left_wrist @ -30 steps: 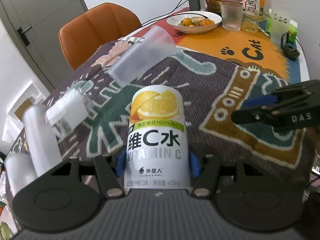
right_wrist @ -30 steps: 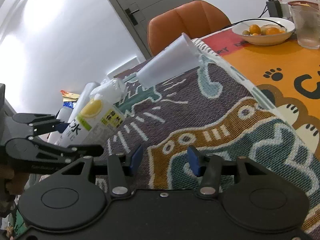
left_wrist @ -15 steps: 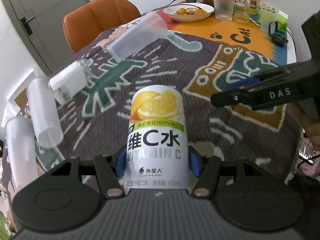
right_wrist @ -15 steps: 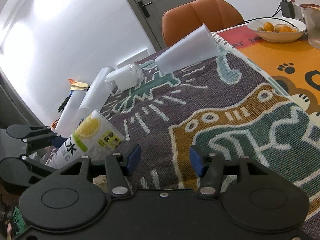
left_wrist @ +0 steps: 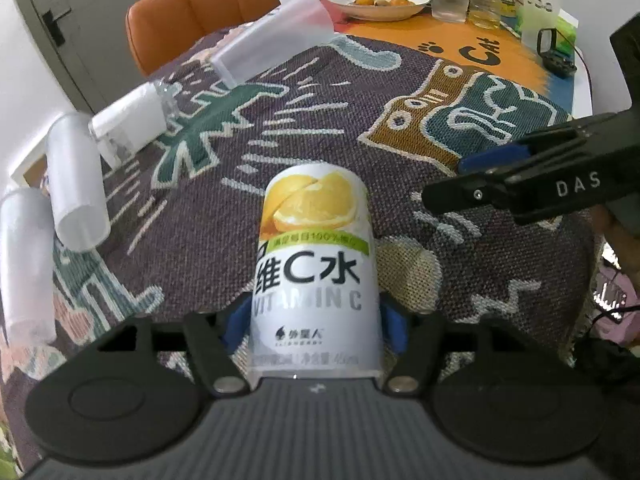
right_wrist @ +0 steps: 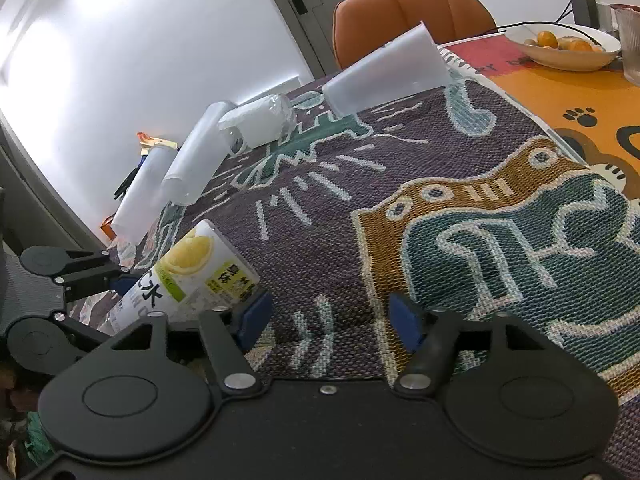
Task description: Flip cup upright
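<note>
Left claw (left_wrist: 314, 316) is gripping the vitamin cup (left_wrist: 316, 256), now carried back toward the tablecloth's (left_wrist: 360, 120) near edge; right claw (right_wrist: 326, 318) is waiting wide, so uprighting remains.

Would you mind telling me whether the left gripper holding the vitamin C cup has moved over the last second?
Yes. The left gripper with the vitamin C cup has drawn back toward the near table edge, away from the orange chair.
</note>
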